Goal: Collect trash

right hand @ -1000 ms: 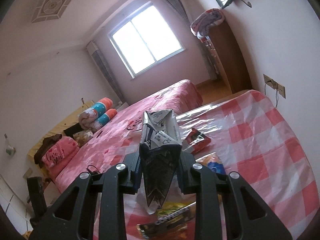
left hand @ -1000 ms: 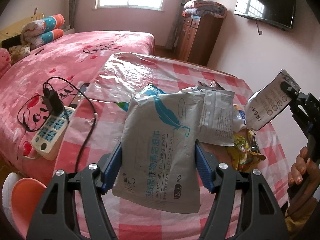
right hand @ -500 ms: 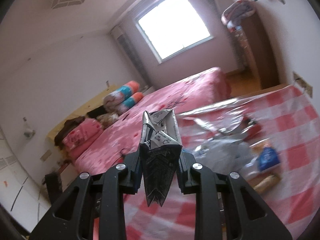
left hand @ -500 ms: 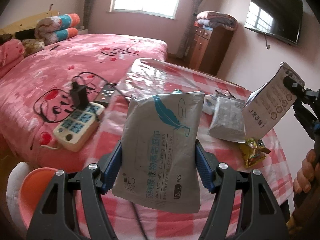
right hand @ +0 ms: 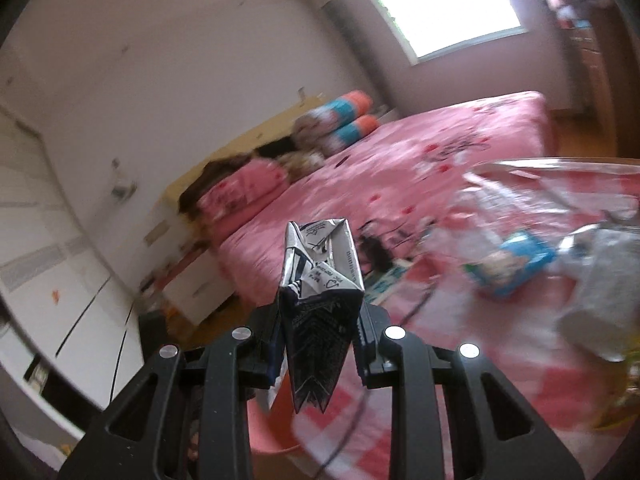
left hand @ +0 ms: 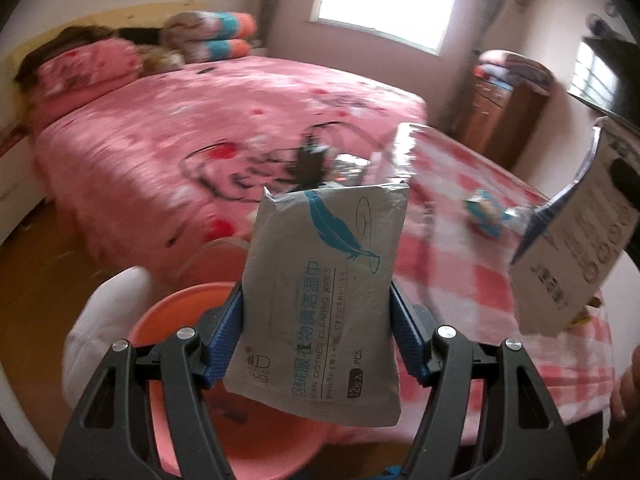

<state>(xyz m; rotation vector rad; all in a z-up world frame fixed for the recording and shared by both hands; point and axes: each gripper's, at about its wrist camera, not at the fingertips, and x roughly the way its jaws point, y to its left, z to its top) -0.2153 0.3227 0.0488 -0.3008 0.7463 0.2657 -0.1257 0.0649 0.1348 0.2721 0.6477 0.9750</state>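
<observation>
My left gripper is shut on a grey wet-wipes packet with a teal feather print, held upright. Just beneath and behind it sits an orange-pink bin with a white liner. My right gripper is shut on a crushed dark-and-silver drink carton. The same carton shows at the right of the left wrist view. The bin's rim lies below the right fingers. More litter stays on the pink checked table: a blue packet and a pale wrapper.
A pink bed fills the space behind the bin. A black plug and cable lie at the bed's edge by the table. A wooden cabinet stands far right, white drawers at the left. A hand shows at the right edge.
Both views have swung left, off the table and toward the bed. The orange-pink bin has come into view under the left gripper. Both grips are unchanged.
</observation>
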